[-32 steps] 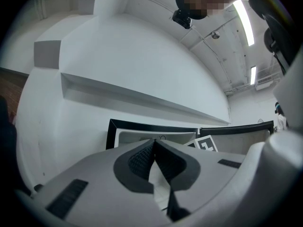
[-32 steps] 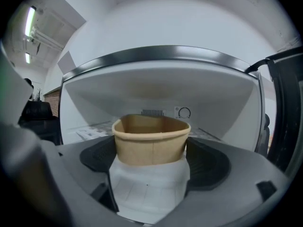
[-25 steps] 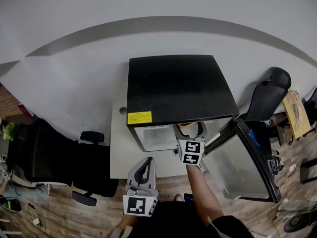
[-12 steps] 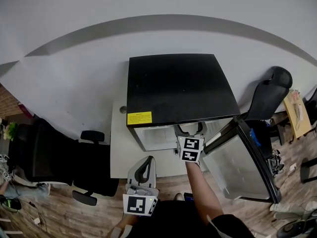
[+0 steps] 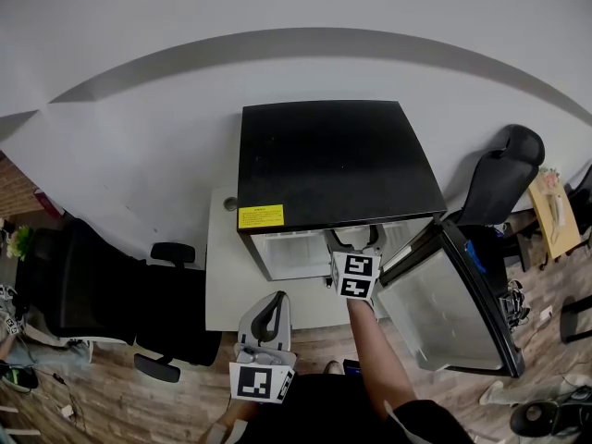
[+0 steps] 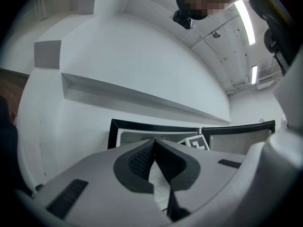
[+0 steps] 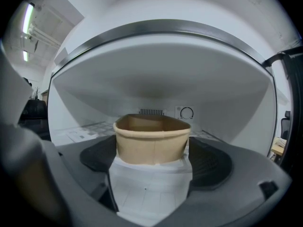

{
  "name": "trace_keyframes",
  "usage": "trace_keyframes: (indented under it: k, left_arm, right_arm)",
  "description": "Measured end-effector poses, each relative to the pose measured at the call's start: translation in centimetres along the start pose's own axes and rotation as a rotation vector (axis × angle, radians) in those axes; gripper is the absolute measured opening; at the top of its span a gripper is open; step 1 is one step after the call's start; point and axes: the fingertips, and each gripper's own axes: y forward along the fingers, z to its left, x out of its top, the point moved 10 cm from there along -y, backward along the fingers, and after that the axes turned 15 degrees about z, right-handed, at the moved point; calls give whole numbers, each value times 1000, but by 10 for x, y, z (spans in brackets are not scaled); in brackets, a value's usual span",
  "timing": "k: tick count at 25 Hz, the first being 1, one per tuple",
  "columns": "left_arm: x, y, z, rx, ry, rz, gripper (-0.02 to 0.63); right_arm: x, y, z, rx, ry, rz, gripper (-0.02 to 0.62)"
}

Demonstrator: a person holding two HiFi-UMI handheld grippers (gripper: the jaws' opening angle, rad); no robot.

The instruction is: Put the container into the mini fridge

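Observation:
The black mini fridge stands with its door swung open to the right. My right gripper reaches into the fridge's white inside, and its marker cube sits just outside the opening. In the right gripper view the tan paper container sits upright between the fingers, and my right gripper is shut on its slightly squashed sides. Behind it is the fridge's back wall with a dial. My left gripper hangs low in front of the fridge, shut on nothing.
A black office chair stands to the left and another to the right behind the open door. The fridge rests on a white base over wooden flooring. A small table is at the far right edge.
My right gripper has pushed a little deeper into the fridge with the container, which no longer shows in the head view. The left gripper has stayed put.

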Motion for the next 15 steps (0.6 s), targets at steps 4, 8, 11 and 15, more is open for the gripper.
trace_keyframes:
  k: [4, 8, 11, 15]
  left_arm:
    - [0, -3, -1, 8, 4, -12, 8]
    - [-2, -7, -3, 5, 4, -16, 8]
    - [-3, -8, -7, 3, 4, -17, 8]
    - [-3, -11, -12, 1, 7, -17, 8]
  right_arm:
    - [0, -6, 0, 16, -9, -3, 462]
    - [-7, -23, 1, 38, -14, 1, 462]
    - [-18, -43, 0, 85, -9, 2, 461]
    - [-36, -76, -2, 158, 3, 17, 459]
